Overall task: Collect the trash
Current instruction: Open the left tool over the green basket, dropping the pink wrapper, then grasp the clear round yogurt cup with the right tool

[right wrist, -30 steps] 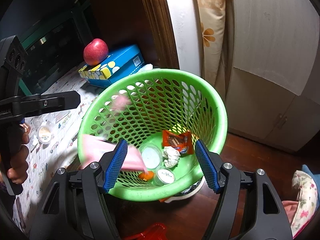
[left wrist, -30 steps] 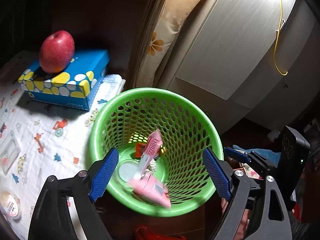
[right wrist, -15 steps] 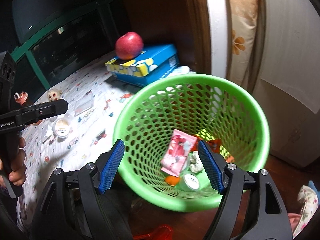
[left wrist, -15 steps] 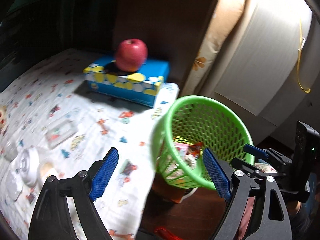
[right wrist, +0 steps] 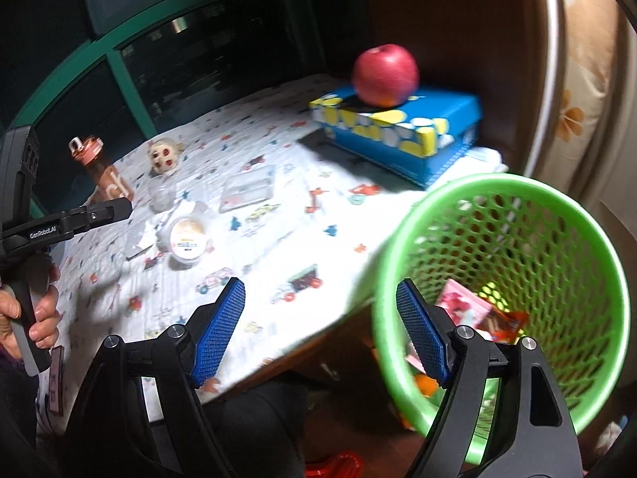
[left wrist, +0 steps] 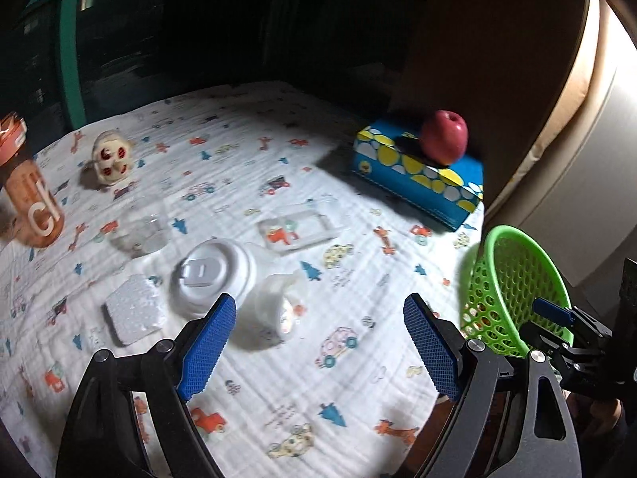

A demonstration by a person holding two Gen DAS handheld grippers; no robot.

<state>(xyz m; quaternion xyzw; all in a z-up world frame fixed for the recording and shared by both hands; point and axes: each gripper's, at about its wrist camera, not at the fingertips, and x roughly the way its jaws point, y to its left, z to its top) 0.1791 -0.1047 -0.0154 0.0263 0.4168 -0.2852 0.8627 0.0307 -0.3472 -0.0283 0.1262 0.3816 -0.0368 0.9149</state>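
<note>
Trash lies scattered on the printed cloth (left wrist: 278,390) ahead of the left gripper (left wrist: 318,342): a crumpled white wrapper (left wrist: 274,310) just past the left pad, a round white lid (left wrist: 207,275) beside it, a white foam square (left wrist: 133,314) further left, a clear tray (left wrist: 298,231) beyond, all in front of the tongs and none between them. Left jaws stand released, nothing gripped. Right gripper (right wrist: 320,332) hangs over the table's near edge, its jaws having just been opening, empty too; its right pad sits in front of the rim of the green basket (right wrist: 517,187), which stands off the table's right edge with a pink packet (right wrist: 464,304) and orange wrappers inside. Plenty of bare cloth between the trash and the blue tissue box (left wrist: 418,175) with the red apple (left wrist: 444,141) on top at the far right corner; an orange bottle (left wrist: 30,187) and a small skull-like figure (left wrist: 111,157) keep to the far left. Compared with a second ago, both cameras have swung from looking down into the basket to facing the table, and the pink packet that was dropping from the right tongs now rests in the basket
</note>
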